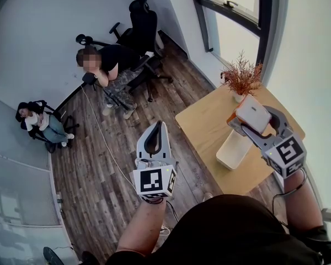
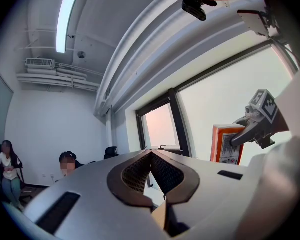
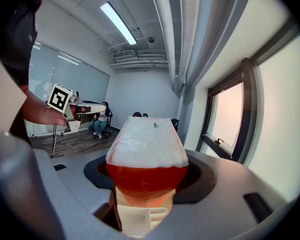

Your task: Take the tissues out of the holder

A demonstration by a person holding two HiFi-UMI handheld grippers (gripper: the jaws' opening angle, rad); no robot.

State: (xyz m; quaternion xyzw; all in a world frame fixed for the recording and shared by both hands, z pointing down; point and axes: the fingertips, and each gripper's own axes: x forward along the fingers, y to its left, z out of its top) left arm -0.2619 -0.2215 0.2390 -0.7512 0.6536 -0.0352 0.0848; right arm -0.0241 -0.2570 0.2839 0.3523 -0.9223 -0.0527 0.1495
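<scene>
Writing: the tissue pack (image 1: 252, 110) carries a white label with dark print on its orange wrapper, seen in the left gripper view, but the print is too small to read and no brand name can be made out.
Markers: each gripper's cube shows black-and-white square patterns with no words.
Grippers: two.
Left gripper (image 1: 160, 127): its jaws are pressed together with nothing between them. It is raised over the wooden floor (image 1: 99, 164), left of the table.
Right gripper (image 1: 254, 120): its jaws are spread wide and pinch the tissue pack by its sides, over the near right part of the table.
Tissue pack: one, with an orange wrapper and a white top face. It is lifted in the right gripper's jaws, above the holder (image 1: 231, 153) and out of it.
Holder: one, white and tall. It stands on the table (image 1: 201, 126), directly below the lifted pack.
Table: one, of light wood, at the right by the window (image 1: 237, 15).
Plant (image 1: 243, 75): one reddish dried sprig in a pale vase (image 1: 238, 96), at the far edge of the table.
Persons: two, both seated at the far left – one in a dark top (image 1: 113, 59), one in a light top (image 1: 41, 123).
Empty office chair (image 1: 140, 21): one, black, at the far wall.
</scene>
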